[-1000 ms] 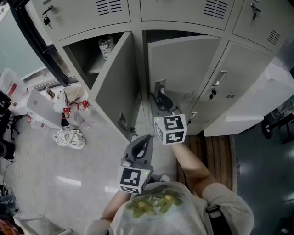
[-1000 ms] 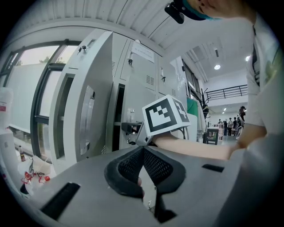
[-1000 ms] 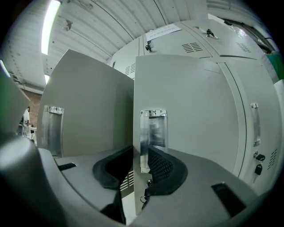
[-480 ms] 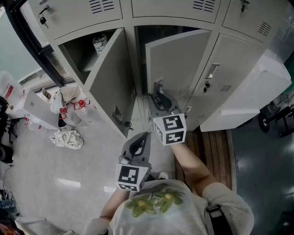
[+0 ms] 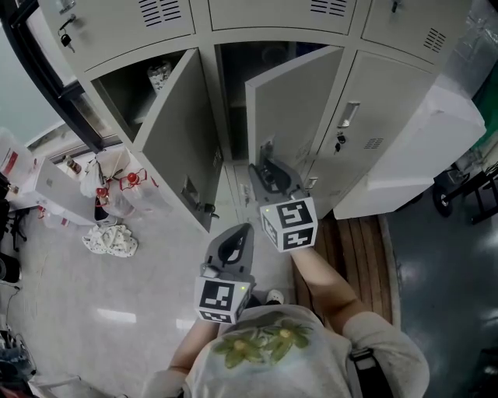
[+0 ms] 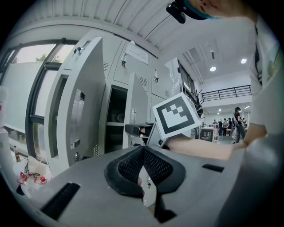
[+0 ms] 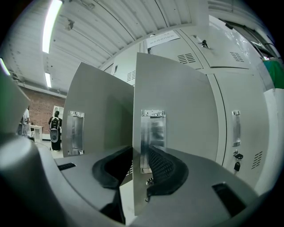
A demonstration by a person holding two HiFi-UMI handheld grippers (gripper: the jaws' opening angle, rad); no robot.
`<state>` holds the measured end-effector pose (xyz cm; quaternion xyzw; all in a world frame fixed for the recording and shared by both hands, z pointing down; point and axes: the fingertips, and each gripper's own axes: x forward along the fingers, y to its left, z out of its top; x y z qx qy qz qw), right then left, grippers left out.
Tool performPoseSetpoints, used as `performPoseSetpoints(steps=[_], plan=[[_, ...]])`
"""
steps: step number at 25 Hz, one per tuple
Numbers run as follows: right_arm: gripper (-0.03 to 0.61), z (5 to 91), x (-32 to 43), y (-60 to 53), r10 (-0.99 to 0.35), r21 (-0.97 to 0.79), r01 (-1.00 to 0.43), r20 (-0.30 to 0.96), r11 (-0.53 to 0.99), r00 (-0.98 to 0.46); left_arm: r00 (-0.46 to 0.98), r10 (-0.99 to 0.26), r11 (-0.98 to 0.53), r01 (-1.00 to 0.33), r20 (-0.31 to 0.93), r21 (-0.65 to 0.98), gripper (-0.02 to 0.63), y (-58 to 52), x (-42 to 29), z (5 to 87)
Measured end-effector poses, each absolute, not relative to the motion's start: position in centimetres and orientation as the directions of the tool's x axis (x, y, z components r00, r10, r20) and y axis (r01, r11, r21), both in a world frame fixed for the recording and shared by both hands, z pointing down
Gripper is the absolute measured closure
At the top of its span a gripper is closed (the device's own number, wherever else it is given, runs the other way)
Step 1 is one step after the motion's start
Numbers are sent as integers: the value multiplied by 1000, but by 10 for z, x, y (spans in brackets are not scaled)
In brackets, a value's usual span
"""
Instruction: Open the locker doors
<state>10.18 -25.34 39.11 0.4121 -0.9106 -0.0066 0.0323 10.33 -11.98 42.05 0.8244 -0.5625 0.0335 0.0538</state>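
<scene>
Two of the three lower pale grey steel locker doors stand off their frames. In the head view, the left lower door (image 5: 177, 148), at about eleven o'clock from the person's hands, is swung wide and shows the dark compartment behind it. The middle lower door (image 5: 292, 109), at twelve o'clock, is only partly open and hangs at an angle across its opening.

The right gripper (image 7: 140, 153) is at that middle door. In its own view the door's free edge runs straight between the two black ribbed pads (image 7: 164, 166), level with the door's brushed metal recessed handle (image 7: 152, 137). The jaws are opening and look slack around the sheet rather than clamped on it.

The left gripper (image 6: 143, 150) is held back at six o'clock, close to the person's body. Its pads are pressed together at the tips with nothing between them.

The right lower door (image 5: 373, 132), at two o'clock, lies flush and closed, with a small key hanging below its handle (image 5: 348, 114). The row of upper vented doors (image 5: 257, 12) along the top edge is shut as well.

By my reading, the job is somewhere near half done for the lower row. The middle door probably wants a further swing, the right one has not been started, and whether the upper row counts cannot be told from here.
</scene>
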Motion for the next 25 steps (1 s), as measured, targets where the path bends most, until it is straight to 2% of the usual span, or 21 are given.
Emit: performPoseSetpoints(steps=[25], plan=[[434,392,154,-220,-761,65,-759,55,648,-646,422,-901,-419,-907,105,47,586,-118,133,417]])
